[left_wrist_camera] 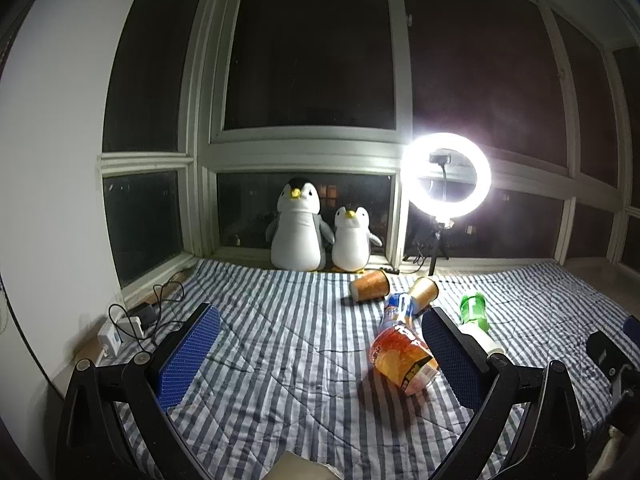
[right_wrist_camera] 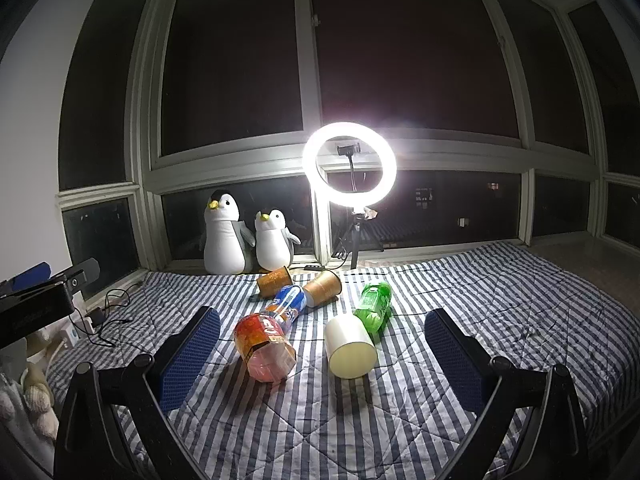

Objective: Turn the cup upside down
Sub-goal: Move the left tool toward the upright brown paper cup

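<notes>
A white cup [right_wrist_camera: 350, 345] lies on its side on the striped blanket [right_wrist_camera: 500, 300], its opening toward me, between my right gripper's fingers and a little ahead of them. It is mostly hidden behind a blue pad in the left wrist view [left_wrist_camera: 482, 336]. An orange instant-noodle cup [right_wrist_camera: 266, 350] [left_wrist_camera: 404, 356] lies on its side to its left. My right gripper [right_wrist_camera: 322, 346] is open and empty. My left gripper [left_wrist_camera: 320, 344] is open and empty, with the noodle cup near its right finger.
Two brown paper cups [right_wrist_camera: 274, 280] [right_wrist_camera: 324, 288], a blue bottle [right_wrist_camera: 290, 303] and a green bottle [right_wrist_camera: 374, 305] lie further back. Two plush penguins [right_wrist_camera: 224, 236] and a bright ring light [right_wrist_camera: 350, 164] stand by the window. Cables and a power strip [left_wrist_camera: 128, 326] lie at the left edge.
</notes>
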`<state>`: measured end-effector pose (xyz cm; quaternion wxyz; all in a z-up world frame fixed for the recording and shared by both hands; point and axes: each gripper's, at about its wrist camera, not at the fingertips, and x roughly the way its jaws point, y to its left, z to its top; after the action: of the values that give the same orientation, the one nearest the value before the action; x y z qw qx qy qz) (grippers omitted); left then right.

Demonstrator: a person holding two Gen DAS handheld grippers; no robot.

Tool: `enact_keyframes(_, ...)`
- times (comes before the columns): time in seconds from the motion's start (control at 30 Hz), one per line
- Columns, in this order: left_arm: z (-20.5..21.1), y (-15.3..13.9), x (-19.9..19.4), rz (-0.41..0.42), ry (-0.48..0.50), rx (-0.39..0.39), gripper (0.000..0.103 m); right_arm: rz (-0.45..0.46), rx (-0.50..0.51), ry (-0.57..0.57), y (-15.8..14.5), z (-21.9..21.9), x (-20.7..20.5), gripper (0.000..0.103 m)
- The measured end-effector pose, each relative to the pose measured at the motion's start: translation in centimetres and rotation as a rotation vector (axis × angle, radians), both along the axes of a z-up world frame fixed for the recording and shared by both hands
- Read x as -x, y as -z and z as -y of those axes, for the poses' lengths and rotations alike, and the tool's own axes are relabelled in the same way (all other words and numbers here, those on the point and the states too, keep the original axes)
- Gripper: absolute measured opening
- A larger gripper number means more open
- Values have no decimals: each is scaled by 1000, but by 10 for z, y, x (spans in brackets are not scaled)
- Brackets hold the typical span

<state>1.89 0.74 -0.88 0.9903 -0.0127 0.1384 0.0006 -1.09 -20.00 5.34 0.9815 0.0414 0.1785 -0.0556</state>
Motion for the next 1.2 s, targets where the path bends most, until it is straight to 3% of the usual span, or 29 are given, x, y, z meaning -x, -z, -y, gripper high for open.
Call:
enact_keyframes(0.23,-8,15,-39,-101,48,7,102,-24,-7,7,7,5,-10,101)
enact_keyframes(0.4,-11,25,-92,-181,89,-13,102,-46,-16,12,13,10,-21,101)
enact_keyframes(0.8,3,58,-238,-314,230,-155,102,-131,-9,27,27,23,-78,101)
enact_keyframes(1.2,51,97,-368,-431,394,-281,102,-240,-43,48,46,51,-143,101)
